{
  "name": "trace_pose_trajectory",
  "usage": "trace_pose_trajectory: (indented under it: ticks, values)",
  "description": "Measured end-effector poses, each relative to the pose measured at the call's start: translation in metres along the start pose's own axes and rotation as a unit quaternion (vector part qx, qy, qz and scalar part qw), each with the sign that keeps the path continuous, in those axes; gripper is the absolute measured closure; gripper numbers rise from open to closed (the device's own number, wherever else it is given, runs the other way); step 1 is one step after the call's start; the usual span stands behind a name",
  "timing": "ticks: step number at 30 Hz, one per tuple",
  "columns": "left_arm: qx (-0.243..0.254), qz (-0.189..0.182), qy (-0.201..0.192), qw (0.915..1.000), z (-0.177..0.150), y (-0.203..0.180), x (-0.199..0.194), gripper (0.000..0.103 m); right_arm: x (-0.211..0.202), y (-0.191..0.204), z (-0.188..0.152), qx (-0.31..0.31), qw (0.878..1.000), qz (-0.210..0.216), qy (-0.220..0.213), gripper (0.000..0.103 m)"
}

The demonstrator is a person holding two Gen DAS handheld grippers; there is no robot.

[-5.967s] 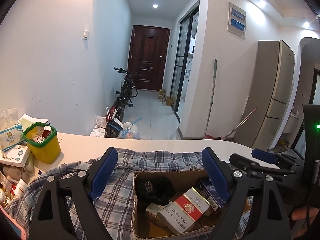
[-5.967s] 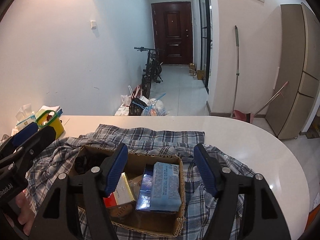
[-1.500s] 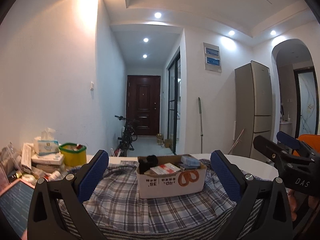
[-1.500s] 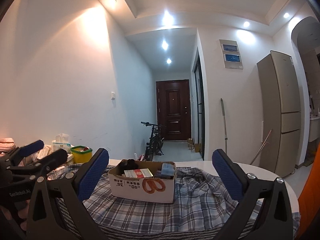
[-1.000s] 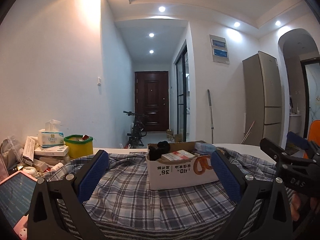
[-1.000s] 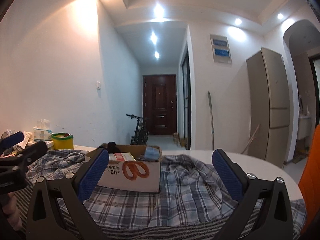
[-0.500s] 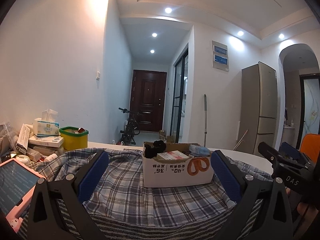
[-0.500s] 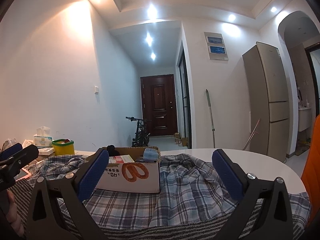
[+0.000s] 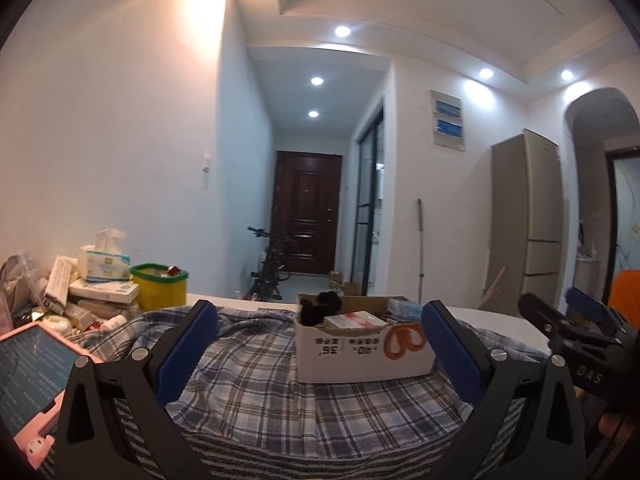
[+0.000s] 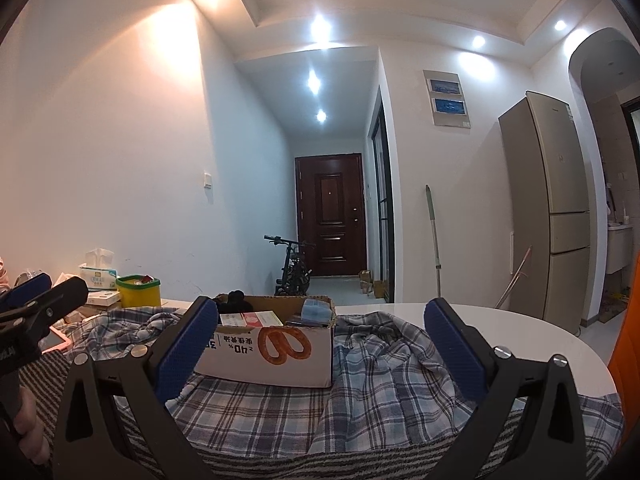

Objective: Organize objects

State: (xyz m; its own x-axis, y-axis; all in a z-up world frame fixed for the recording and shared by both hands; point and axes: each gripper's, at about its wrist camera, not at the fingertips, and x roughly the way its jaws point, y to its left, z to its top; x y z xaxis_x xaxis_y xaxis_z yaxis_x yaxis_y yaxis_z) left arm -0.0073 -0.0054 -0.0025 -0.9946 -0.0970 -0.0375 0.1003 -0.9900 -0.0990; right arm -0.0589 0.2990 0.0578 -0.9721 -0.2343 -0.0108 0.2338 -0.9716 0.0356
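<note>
A: Your left gripper sits low over the plaid shirt, jaws spread wide, blue pads bare, nothing between them.

B: And your right gripper?

A: Same picture: spread wide, empty, level with the table edge. From the left wrist view you can see it off to the right side, dark fingers pointing inward.

B: Where's the box?

A: The cardboard box stands upright on the shirt, ahead of both grippers and apart from them. In your left view it is right of centre, near the right pad; in your right view the box is left of centre, partly behind the left pad.

B: What's in it?

A: A black bundle at the left end, a red-and-white carton lying flat in the middle, a pale blue packet at the right end. All poke above the rim.

B: Further out?

A: The shirt is rumpled over a white table. To your left, a yellow tub with a green rim, a tissue box on stacked cartons, and a pink-cased tablet at the near edge. Beyond the table, a bicycle leans in the hallway.
</note>
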Motion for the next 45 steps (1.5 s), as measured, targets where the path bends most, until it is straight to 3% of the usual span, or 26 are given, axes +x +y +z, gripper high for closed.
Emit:
trace_pose_trajectory:
  ticks: [4,8,12,16,25,32,45]
  values:
    - [-0.002,0.039,0.011,0.9992,0.0,0.001,0.005,0.0,-0.001,0.0,0.0,0.002,1.0,0.003,0.002,0.0]
    - [0.027,0.01,-0.012,0.9995,0.0,-0.011,-0.002,0.0,-0.003,0.0,0.001,0.002,1.0,0.004,-0.001,0.0]
    - [0.033,0.018,-0.057,0.9977,0.002,-0.014,-0.011,0.0,-0.002,-0.001,0.002,0.006,1.0,0.006,0.003,0.0]
    - [0.033,0.007,-0.032,0.9989,0.002,-0.013,-0.002,0.0,0.0,-0.003,0.002,0.011,1.0,0.011,0.007,0.0]
    - [0.088,0.015,-0.035,0.9954,-0.003,-0.036,-0.003,0.0,0.001,-0.004,0.002,0.015,1.0,0.012,0.012,0.0]
    - [0.059,0.023,-0.017,0.9979,-0.002,-0.023,0.006,0.0,-0.001,-0.006,0.002,0.022,1.0,0.012,0.007,0.0]
    - [0.075,0.022,-0.014,0.9968,-0.004,-0.029,0.007,0.0,-0.001,-0.006,0.002,0.022,1.0,0.012,0.006,0.0]
